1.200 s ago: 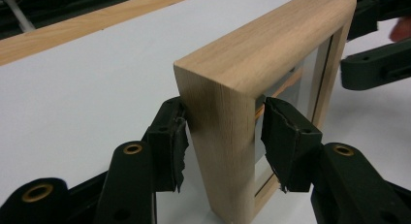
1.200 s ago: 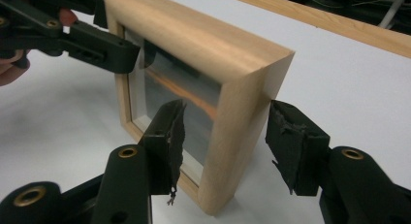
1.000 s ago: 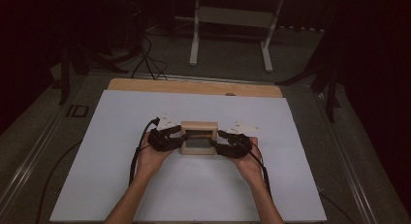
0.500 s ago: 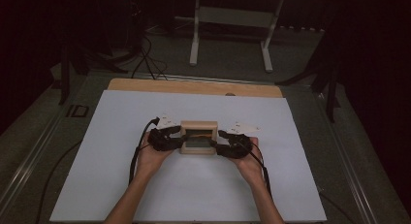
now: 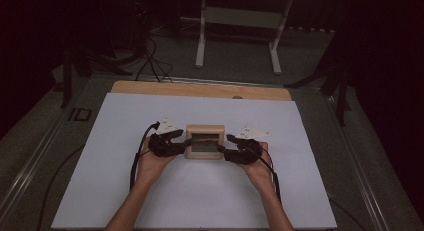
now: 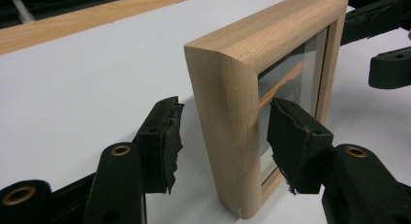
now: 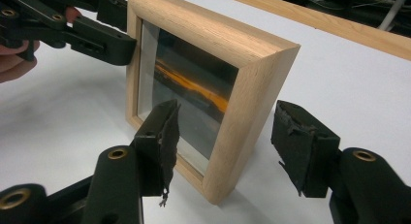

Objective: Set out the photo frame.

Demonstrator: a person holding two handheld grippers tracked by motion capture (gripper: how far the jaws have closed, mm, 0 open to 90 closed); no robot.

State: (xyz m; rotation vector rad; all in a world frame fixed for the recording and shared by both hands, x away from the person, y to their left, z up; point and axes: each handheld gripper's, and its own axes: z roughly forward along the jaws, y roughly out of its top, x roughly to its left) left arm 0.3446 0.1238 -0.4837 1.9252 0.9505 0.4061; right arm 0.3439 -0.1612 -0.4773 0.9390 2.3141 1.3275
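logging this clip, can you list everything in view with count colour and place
picture frame: 1, light wood with glass over a dark picture crossed by an orange streak, upright mid-table between the grippers
table sheet: 1, white, covers the table top
table edge: 1, light wood strip, far side
stand: 1, white legs, on the floor beyond the table
left gripper: 1, black, jaws open astride the frame's left edge
right gripper: 1, black, jaws open astride the frame's right edge
hands: 2, near side, one holding each gripper

Upright glazed wooden picture frame (image 5: 204,141), mid-table
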